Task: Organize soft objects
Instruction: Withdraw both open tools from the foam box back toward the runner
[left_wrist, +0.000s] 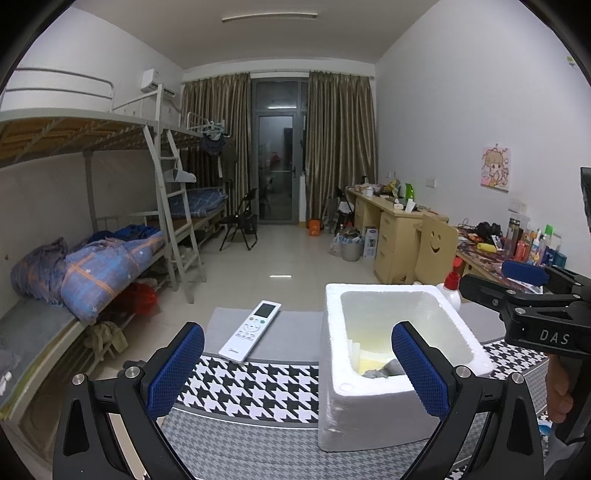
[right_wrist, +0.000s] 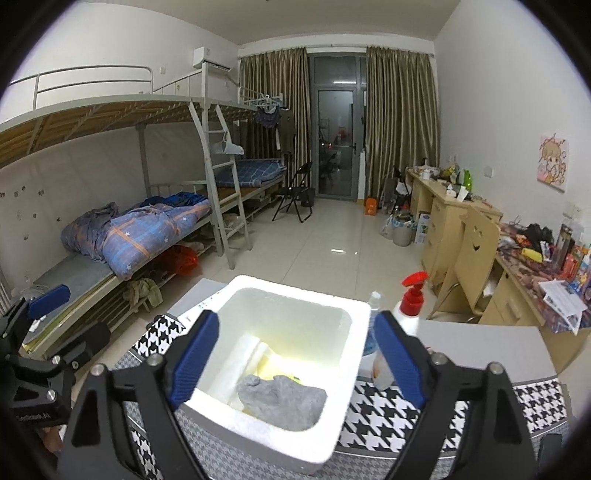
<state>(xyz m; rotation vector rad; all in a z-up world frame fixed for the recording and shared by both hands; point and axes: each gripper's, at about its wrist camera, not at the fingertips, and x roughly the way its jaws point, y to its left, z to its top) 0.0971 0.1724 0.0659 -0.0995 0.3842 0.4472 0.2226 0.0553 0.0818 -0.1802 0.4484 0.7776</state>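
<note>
Left wrist view: grey cloth (left_wrist: 388, 369) in the foam box (left_wrist: 388, 291), mostly hidden behind the box wall and a blue pad. Left gripper (left_wrist: 297, 365) spread wide, holding nothing, above the houndstooth mat (left_wrist: 258, 384) near the remote (left_wrist: 250, 330).

Right wrist view: cloth (right_wrist: 282, 400) lies crumpled on the box (right_wrist: 347, 369) floor over something yellow, hard to identify. Right gripper (right_wrist: 295, 363) spread wide, empty, over the box; its finger partly covers the pump bottle (right_wrist: 410, 306).

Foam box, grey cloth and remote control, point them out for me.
foam box (right_wrist: 334, 413), right wrist view, near right rim.
grey cloth (right_wrist: 284, 402), right wrist view, middle of cloth.
remote control (left_wrist: 250, 330), left wrist view, button area.
</note>
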